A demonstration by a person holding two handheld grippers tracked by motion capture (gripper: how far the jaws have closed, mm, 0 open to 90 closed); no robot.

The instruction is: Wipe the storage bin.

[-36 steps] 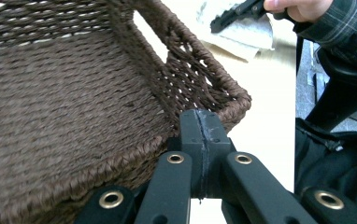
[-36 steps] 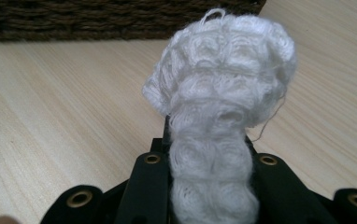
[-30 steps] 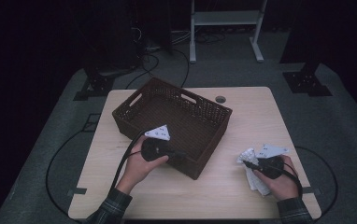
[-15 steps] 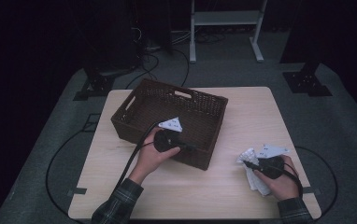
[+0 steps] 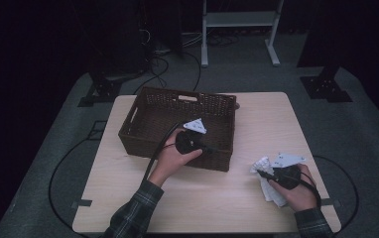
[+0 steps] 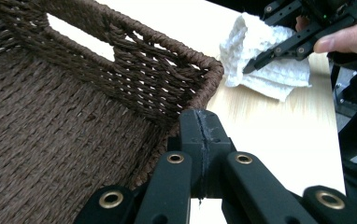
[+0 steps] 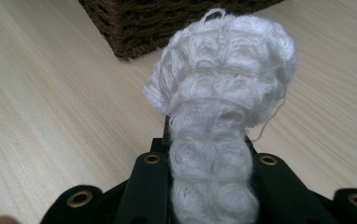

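The white cloth (image 7: 214, 93) sits bunched at the tabletop's (image 5: 217, 198) right front, clamped in the right gripper's (image 5: 264, 174) jaws — the left gripper (image 6: 200, 135), jaws pressed together and empty, hangs over the brown basket's (image 5: 143, 124) near rim.

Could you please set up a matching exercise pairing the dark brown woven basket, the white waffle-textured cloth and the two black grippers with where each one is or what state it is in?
Things:
1. dark brown woven basket
2. white waffle-textured cloth
3. left gripper
4. right gripper

Places or states:
A. jaws shut with nothing between them, over the basket's near right corner
B. clamped on the cloth near the table's right front edge
C. pinched between two black jaws, bunched up
D. standing on the light wooden table, nothing visible inside it

Pairs: 1-D, 2-C, 3-A, 4-B
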